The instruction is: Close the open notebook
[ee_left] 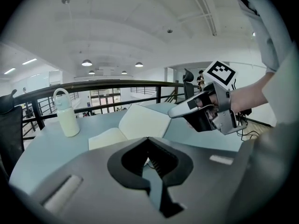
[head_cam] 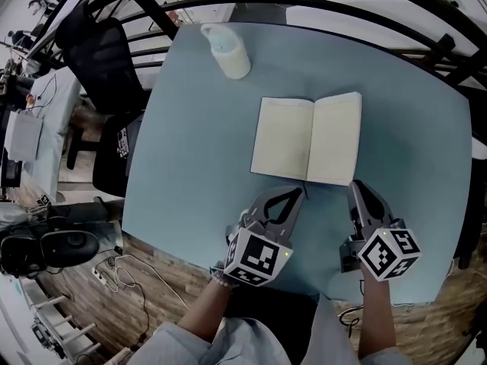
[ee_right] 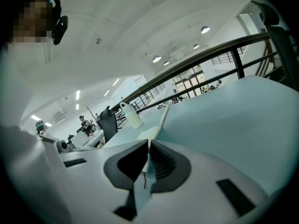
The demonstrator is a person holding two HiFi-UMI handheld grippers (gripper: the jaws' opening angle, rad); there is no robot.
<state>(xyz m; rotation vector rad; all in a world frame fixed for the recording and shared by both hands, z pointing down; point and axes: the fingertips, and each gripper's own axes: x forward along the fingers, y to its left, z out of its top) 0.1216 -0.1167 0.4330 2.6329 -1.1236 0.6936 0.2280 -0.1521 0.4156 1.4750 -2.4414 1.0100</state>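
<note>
The open notebook (head_cam: 308,139) lies on the pale blue table (head_cam: 194,150) with its cream pages up. Its right half (ee_left: 145,120) stands tilted up off the table, while the left page (ee_left: 105,138) lies flat. My right gripper (head_cam: 355,187) is at the notebook's near right corner and is shut on the edge of that right half (ee_right: 161,120), which runs up from between the jaws. Just short of the near edge by the spine, my left gripper (head_cam: 297,194) is shut with nothing held. The left gripper view shows the right gripper (ee_left: 174,112) beside the raised page.
A white bottle with a handle (head_cam: 226,49) stands at the table's far left, beyond the notebook. A black office chair (head_cam: 99,52) is off the table's left side, and a dark railing (head_cam: 319,6) curves behind the table. The near table edge runs under my hands.
</note>
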